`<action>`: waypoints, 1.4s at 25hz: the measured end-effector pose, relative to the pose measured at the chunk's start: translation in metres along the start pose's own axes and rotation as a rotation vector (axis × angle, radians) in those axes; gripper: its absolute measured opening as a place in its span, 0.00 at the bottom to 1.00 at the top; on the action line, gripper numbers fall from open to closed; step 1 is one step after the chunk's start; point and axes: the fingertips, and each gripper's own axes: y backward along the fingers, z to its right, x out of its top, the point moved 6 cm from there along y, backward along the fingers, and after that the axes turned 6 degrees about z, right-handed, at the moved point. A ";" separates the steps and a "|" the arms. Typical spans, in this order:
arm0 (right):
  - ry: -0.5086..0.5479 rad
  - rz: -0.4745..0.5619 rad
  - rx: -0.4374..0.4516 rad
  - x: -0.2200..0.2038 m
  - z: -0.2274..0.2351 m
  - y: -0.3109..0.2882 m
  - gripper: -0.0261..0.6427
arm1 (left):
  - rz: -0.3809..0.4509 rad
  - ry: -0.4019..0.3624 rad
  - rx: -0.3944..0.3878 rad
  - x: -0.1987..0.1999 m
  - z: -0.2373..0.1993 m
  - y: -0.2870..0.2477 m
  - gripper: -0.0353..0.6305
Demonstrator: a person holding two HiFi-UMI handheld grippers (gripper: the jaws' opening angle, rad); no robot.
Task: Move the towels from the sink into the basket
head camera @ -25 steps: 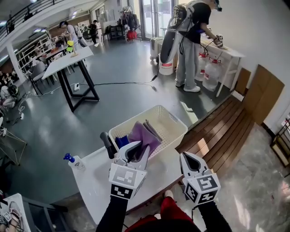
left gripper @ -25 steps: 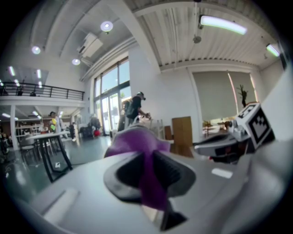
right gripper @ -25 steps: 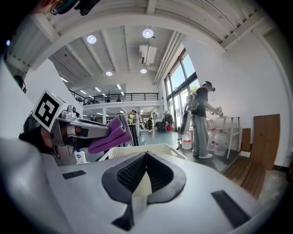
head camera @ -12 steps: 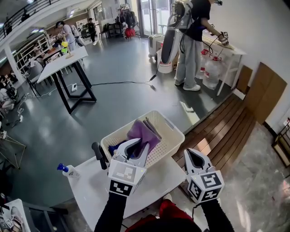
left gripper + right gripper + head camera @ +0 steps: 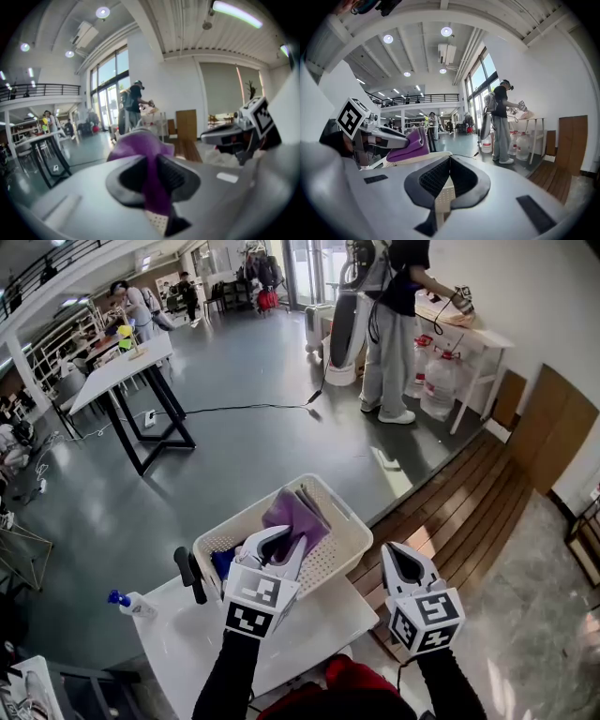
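At the white bench (image 5: 309, 624), the left gripper (image 5: 284, 542) holds its jaws clamped on a purple towel (image 5: 295, 512) over the white slotted basket (image 5: 330, 559), which contains a blue towel (image 5: 223, 563). Right of the basket, the right gripper (image 5: 397, 551) has its jaws closed and empty.

- A white table (image 5: 314, 620) stands right below the person, with a plain, flat top. Its near edge is hidden behind the person's arms and clothing.
- A white perforated basket (image 5: 330, 561) sits on the far side of the tabletop, set at an angle to the table's edges. It takes up much of that side.
- A small spray bottle (image 5: 132, 606) with a blue top lies near the table's left corner, well apart from the basket.
- A black, handle-like object (image 5: 188, 574) stands just beside the basket's left end; what it is cannot be made out.
- The tabletop in front of the basket is bare white.
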 end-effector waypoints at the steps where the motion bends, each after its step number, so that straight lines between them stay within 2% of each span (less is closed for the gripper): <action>1: -0.001 -0.002 0.000 0.000 0.004 -0.003 0.05 | -0.007 0.003 -0.001 -0.002 0.000 -0.004 0.16; 26: -0.001 -0.105 0.076 -0.017 0.059 -0.076 0.05 | -0.187 0.101 -0.020 -0.055 -0.013 -0.100 0.16; 35: -0.010 -0.136 0.082 -0.027 0.070 -0.098 0.05 | -0.270 0.128 -0.053 -0.078 -0.017 -0.121 0.16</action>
